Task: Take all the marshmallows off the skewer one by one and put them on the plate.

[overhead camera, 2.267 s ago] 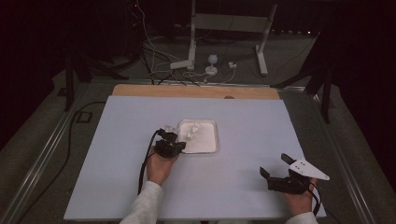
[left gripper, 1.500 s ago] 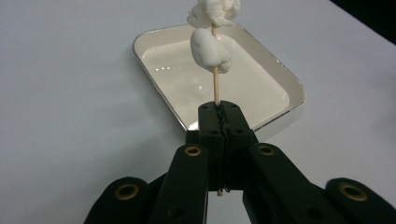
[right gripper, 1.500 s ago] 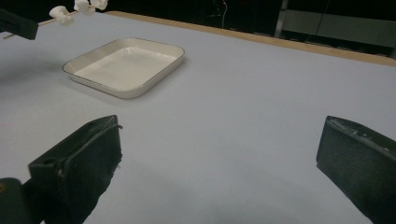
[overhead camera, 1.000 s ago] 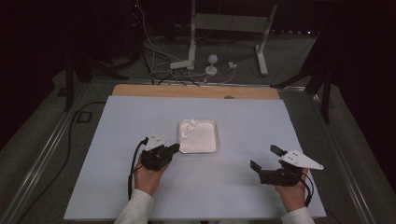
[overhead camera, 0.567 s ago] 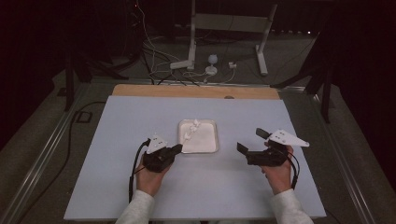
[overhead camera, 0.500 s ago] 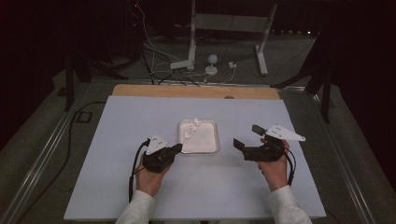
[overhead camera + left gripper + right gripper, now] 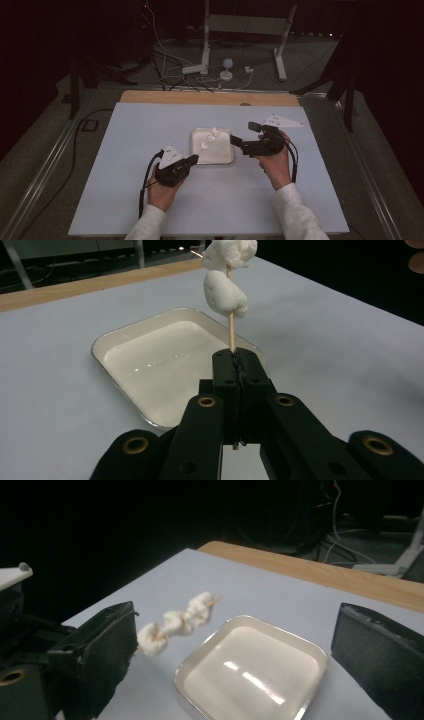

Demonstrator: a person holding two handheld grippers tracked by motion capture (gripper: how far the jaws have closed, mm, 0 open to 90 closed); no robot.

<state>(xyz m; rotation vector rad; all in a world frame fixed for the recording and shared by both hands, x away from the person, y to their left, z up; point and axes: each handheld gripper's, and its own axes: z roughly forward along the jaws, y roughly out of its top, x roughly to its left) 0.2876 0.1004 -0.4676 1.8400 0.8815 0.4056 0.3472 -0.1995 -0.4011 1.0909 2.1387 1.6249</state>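
1. Left gripper [image 7: 190, 160] jaws are clamped tight on a thin wooden skewer [image 7: 231, 332] threaded with white marshmallow-like pieces [image 7: 225, 294], held above a shallow white rectangular tray [image 7: 220, 156].
2. Right gripper [image 7: 241, 139], jaws wide and just narrowing slightly, grips nothing beside the tray's right edge.
3. Tray sits mid-table on a pale blue tabletop [image 7: 125, 165].

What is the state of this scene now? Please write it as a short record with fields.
Left gripper: shut on the skewer's bare end
Skewer: wooden, held above the tray, three white pieces threaded on it
White pieces: lumpy, close together near the tip
Right gripper: open, holding nothing, at the tray's right edge
Tray: white, shallow, nothing lying in it
Table: pale blue-grey top
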